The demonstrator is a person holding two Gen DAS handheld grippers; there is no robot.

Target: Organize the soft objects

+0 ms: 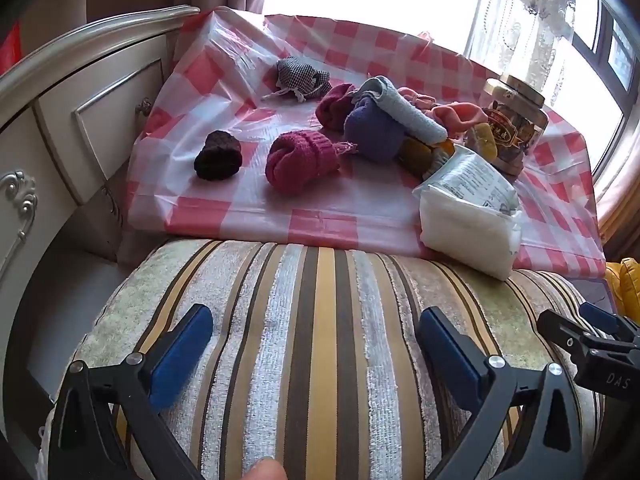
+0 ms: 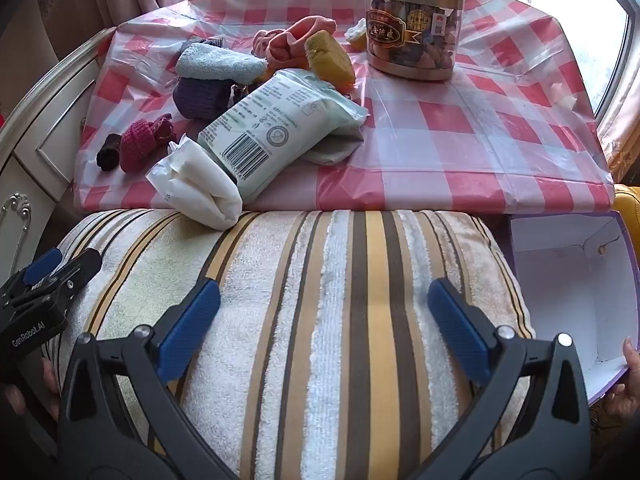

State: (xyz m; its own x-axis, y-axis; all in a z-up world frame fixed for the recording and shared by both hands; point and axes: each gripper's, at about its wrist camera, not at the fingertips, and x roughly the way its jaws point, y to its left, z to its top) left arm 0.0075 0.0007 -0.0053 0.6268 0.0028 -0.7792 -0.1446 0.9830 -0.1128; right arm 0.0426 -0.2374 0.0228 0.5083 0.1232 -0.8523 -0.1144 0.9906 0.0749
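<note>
Rolled socks lie on a pink checked cloth (image 1: 320, 216): a dark brown roll (image 1: 218, 155), a red roll (image 1: 300, 160), a purple roll (image 1: 372, 132), a grey-blue one (image 1: 404, 110), a checked pouch (image 1: 302, 76) and pink ones (image 2: 296, 42). A white tissue pack (image 1: 468, 216) lies at the cloth's near edge; it also shows in the right wrist view (image 2: 276, 136). My left gripper (image 1: 316, 354) is open and empty above a striped cushion (image 1: 320, 340). My right gripper (image 2: 324, 326) is open and empty above the same cushion (image 2: 340, 320).
A clear jar with a gold lid (image 2: 414, 24) stands at the back of the cloth. An open white box with purple edges (image 2: 568, 280) sits right of the cushion. A cream drawer cabinet (image 1: 80, 120) stands to the left. A yellow sponge (image 2: 330, 60) lies near the jar.
</note>
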